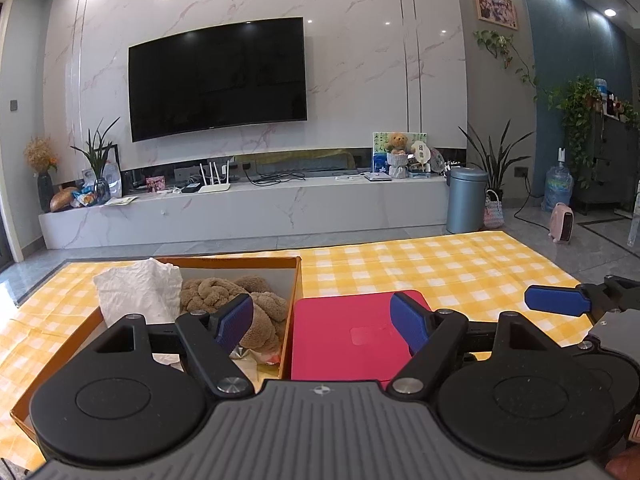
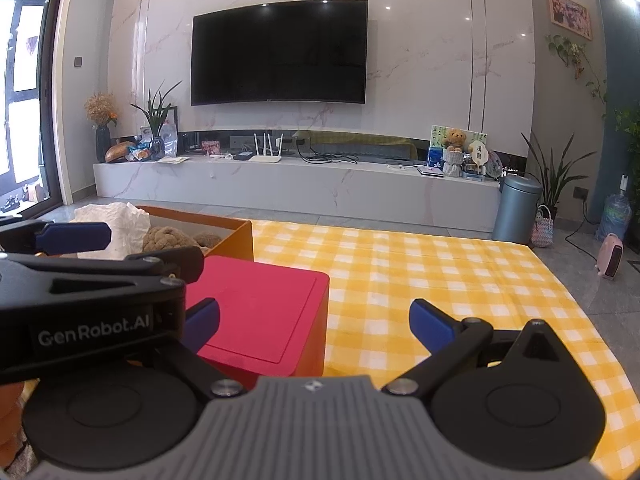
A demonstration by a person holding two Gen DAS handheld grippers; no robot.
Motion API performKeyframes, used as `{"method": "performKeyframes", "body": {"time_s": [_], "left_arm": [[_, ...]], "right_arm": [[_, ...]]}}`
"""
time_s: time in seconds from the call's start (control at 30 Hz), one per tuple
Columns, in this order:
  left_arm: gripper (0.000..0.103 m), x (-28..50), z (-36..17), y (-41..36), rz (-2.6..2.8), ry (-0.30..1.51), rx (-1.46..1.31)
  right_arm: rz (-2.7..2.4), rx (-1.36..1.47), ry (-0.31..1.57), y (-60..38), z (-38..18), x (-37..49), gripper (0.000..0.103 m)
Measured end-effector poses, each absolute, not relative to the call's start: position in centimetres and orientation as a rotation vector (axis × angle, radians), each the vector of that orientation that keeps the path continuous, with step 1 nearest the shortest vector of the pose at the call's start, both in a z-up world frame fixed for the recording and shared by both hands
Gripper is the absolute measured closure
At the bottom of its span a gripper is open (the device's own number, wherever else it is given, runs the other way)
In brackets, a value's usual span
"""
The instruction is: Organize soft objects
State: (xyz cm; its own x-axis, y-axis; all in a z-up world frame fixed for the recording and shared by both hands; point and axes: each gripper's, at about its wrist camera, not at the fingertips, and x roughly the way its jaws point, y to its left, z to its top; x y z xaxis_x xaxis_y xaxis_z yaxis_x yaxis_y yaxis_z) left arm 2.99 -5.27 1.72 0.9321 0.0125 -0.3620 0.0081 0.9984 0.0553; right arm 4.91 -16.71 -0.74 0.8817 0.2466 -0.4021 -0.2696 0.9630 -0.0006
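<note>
An open orange box (image 1: 295, 296) (image 2: 237, 238) sits on the yellow checked cloth (image 1: 460, 268) (image 2: 440, 292). In it lie a brown knotted plush (image 1: 244, 300) (image 2: 168, 239) and a crumpled white cloth (image 1: 136, 292) (image 2: 116, 218) that sticks up over the rim. Touching the box's right side is a flat red box (image 1: 352, 340) (image 2: 260, 312). My left gripper (image 1: 322, 320) is open, its jaws straddling the orange wall, nothing gripped. My right gripper (image 2: 316, 318) is open above the red box's right edge. Each gripper shows at the edge of the other's view.
The cloth-covered table ends ahead at a grey tiled floor. Beyond it stand a long marble TV cabinet (image 1: 240, 216) with a wall TV, a blue-grey bin (image 1: 466, 200) (image 2: 516, 208) and a pink heater (image 2: 610, 256). The checked cloth stretches bare to the right of the red box.
</note>
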Motion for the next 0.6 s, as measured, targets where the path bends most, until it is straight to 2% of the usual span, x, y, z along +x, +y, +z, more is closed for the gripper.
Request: {"method": "performKeyframes", "body": {"time_s": [0.6], "left_arm": [[0.011,3.00,1.87,-5.15,0.007,0.356,0.090]], "right_arm": [[0.275,-0.051,0.400,-16.66,-0.95,4.80,0.004]]}}
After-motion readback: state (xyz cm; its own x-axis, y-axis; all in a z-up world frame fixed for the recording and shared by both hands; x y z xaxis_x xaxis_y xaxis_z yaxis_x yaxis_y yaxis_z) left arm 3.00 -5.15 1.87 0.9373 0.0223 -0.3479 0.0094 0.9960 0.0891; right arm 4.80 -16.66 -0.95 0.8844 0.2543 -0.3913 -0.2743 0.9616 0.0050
